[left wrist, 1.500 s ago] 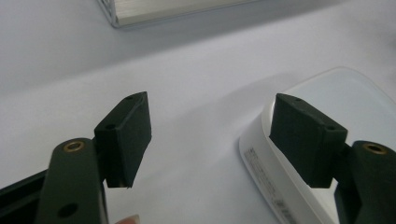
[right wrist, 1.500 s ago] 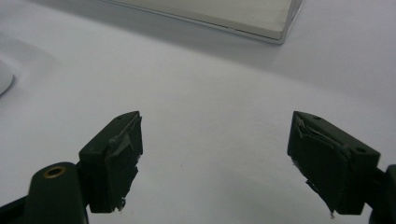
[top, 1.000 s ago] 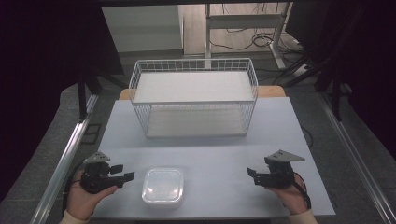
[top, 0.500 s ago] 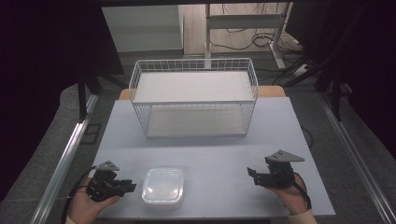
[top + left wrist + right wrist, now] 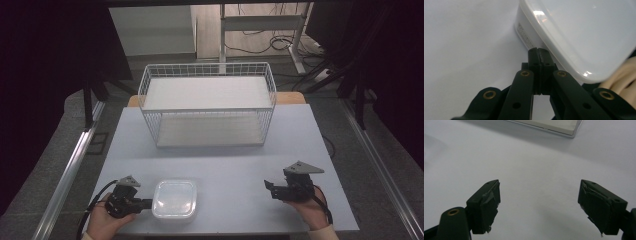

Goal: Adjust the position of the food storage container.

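Observation:
A clear plastic container with a lid (image 5: 174,199) sits near the front edge of the pale table (image 5: 225,160), left of centre. My left gripper (image 5: 149,203) lies at its left side, held by a hand. In the left gripper view the jaws have just been closing and now meet, pad against pad, with nothing visible between them; my left gripper (image 5: 539,53) has its tips against the container (image 5: 574,32) wall, just under the lid's rim. My right gripper (image 5: 268,186) rests at the front right, and in its own view my right gripper (image 5: 539,202) is open over bare table.
A white wire basket (image 5: 207,66) with a white liner stands at the back middle of the table; its corner (image 5: 554,126) shows at the top of the right gripper view. Dark floor, metal rails and table legs surround the table.
My left gripper has moved right, up to the container's side, and sunk a little, and its jaws have gone from spread to closed. The right gripper and the container have stayed where they were.

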The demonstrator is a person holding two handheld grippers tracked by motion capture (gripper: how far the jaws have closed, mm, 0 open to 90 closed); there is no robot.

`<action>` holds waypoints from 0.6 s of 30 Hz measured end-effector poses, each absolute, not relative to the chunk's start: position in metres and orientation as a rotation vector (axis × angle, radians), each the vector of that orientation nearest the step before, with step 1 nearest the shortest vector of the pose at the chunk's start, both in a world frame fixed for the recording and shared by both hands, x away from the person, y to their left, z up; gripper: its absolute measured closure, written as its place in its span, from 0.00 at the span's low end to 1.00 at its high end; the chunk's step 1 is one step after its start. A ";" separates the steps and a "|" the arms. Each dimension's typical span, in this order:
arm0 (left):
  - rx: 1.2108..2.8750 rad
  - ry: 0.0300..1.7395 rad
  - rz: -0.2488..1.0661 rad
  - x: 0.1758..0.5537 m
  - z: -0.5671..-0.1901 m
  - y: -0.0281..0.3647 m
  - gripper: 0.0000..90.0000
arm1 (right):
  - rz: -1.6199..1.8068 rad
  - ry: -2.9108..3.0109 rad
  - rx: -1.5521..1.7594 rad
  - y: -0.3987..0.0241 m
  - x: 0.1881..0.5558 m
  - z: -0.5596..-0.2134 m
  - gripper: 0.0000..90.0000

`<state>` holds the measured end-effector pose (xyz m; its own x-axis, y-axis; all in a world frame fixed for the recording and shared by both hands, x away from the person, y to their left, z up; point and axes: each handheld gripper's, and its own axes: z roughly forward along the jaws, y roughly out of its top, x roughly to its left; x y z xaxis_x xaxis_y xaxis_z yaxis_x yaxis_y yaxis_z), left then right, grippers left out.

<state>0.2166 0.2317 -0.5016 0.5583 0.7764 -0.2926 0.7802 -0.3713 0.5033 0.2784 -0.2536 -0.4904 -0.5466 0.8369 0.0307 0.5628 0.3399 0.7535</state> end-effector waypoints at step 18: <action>2.226 1.162 -0.047 0.248 -0.499 0.192 1.00 | 1.035 2.244 1.239 -0.254 0.279 -0.492 0.21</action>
